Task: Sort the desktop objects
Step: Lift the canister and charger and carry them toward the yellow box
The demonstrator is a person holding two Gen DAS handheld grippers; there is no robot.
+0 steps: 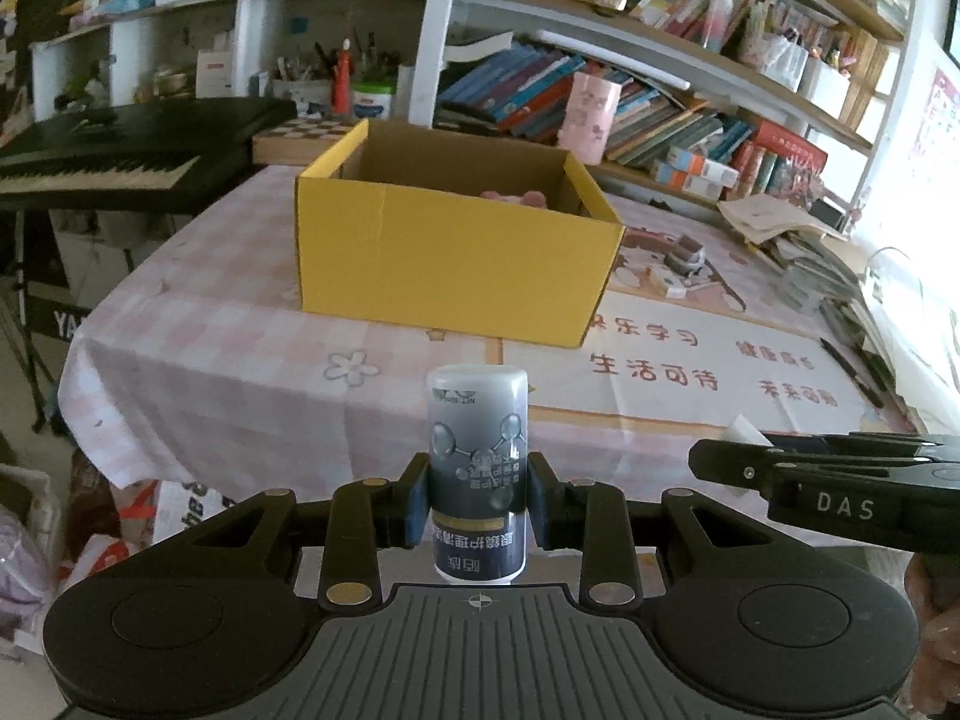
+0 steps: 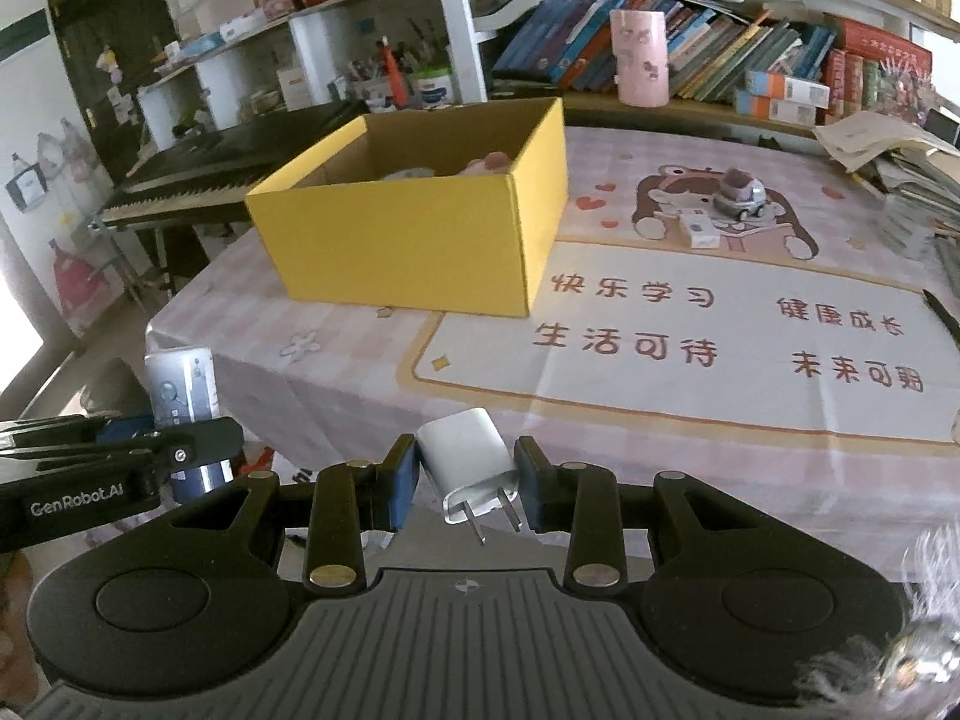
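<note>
Open box (image 2: 420, 228) sat on table (image 2: 660, 420), far-left; toy car (image 2: 741, 195) w/ small carton (image 2: 699, 234) just beside it lay to its right. Shelves of books (image 2: 690, 54) stood behind, cup (image 2: 642, 57) among them; keyboard (image 2: 198, 174) at far left.

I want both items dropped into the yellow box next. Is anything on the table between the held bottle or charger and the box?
Nothing visible. The left gripper holds the bottle and the right gripper holds the charger, both short of the table edge. Only bare tablecloth lies before the open-topped box.
</note>
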